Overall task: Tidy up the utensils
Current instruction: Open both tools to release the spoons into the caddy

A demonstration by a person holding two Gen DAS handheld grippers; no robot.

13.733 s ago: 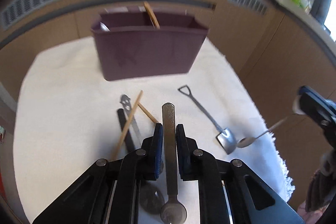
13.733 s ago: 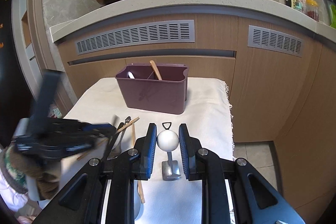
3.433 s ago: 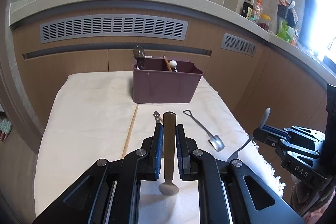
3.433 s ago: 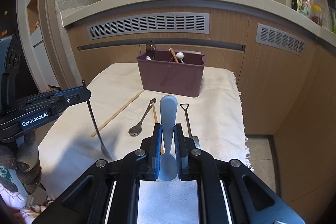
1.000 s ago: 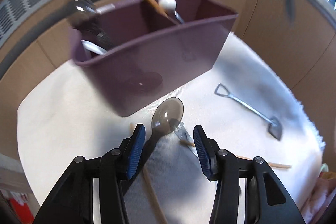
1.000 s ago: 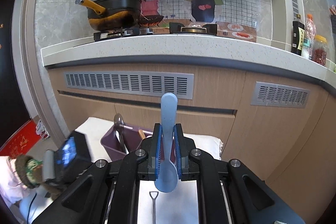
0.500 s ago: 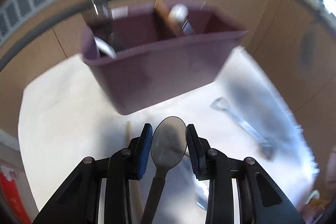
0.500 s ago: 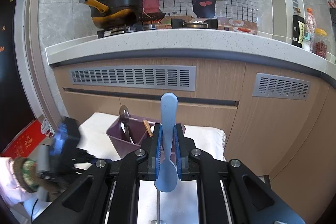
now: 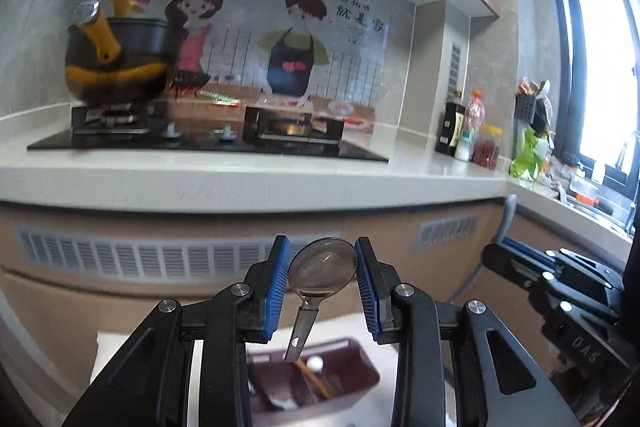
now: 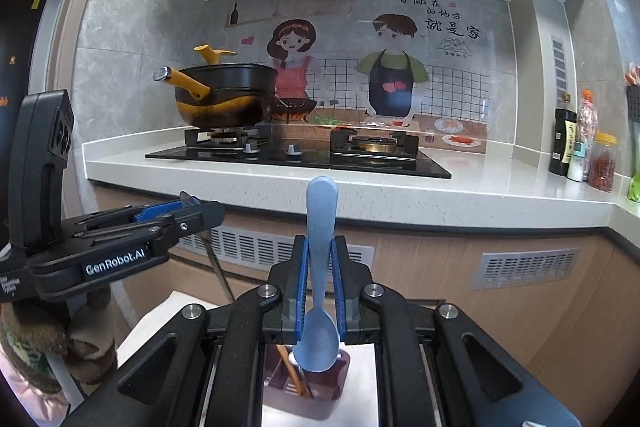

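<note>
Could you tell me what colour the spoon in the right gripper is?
Light blue spoon, clearest in the right wrist view.

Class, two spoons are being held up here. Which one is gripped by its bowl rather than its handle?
The metal spoon in the left tongs: its bowl sits between the pads, handle hanging down. The blue spoon is gripped by its handle.

Two wrist fisheyes, both facing the kitchen wall

Each looks forward, nearly level, along its own jaws; both share the stove (image 9: 208, 135), wall mural (image 10: 384, 67) and purple caddy (image 9: 320, 383) low below.

Metal spoon (image 9: 322, 269) and blue spoon (image 10: 320, 267) upright above maroon caddy (image 9: 340, 393).
</note>
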